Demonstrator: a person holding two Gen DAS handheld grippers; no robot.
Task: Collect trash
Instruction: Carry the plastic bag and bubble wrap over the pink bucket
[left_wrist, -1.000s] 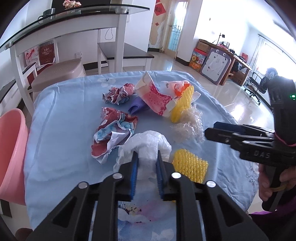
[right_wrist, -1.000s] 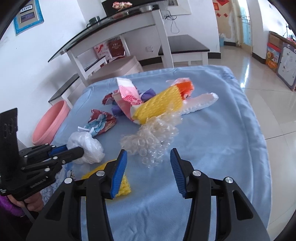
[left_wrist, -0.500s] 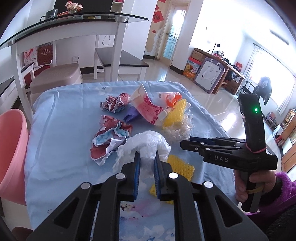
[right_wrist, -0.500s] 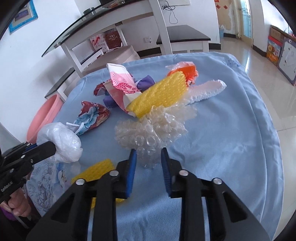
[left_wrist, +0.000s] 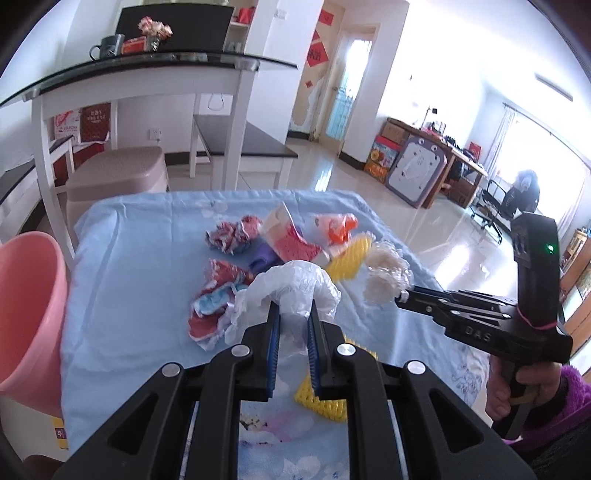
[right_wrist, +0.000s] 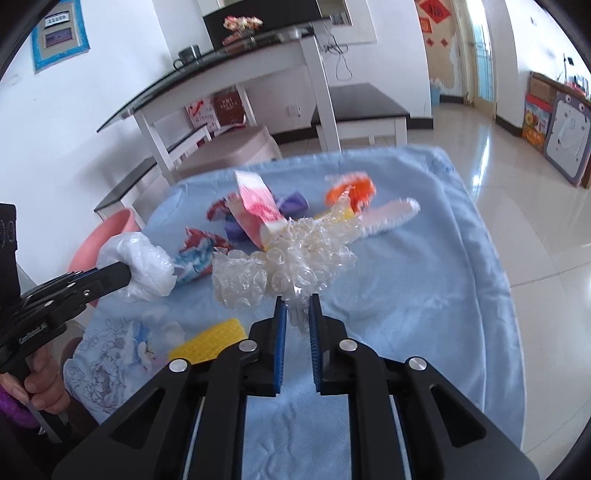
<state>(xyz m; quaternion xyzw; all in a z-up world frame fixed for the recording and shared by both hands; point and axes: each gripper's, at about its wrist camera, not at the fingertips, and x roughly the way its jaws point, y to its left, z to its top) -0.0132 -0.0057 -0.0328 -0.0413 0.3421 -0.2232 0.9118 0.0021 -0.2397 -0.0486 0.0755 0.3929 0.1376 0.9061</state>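
My left gripper (left_wrist: 292, 314) is shut on a crumpled white plastic bag (left_wrist: 295, 286) and holds it above the blue-covered table (left_wrist: 140, 258); the bag also shows in the right wrist view (right_wrist: 146, 264). My right gripper (right_wrist: 296, 304) is shut on a wad of clear bubble wrap (right_wrist: 284, 262), lifted off the cloth; it also shows in the left wrist view (left_wrist: 386, 273). More trash lies on the table: a red-blue wrapper (left_wrist: 218, 295), a pink packet (left_wrist: 291, 242), an orange bag (left_wrist: 340, 225), yellow foam nets (left_wrist: 351, 256) (right_wrist: 210, 339).
A pink basin (left_wrist: 29, 314) stands at the table's left edge, also seen in the right wrist view (right_wrist: 99, 240). A white glass-topped desk (left_wrist: 147, 74), a beige stool (left_wrist: 118, 173) and a dark bench (left_wrist: 243, 144) stand behind the table. Shiny floor lies to the right.
My right gripper closed on the bubble wrap and lifted it off the table. My left gripper rose with the white bag held in it.
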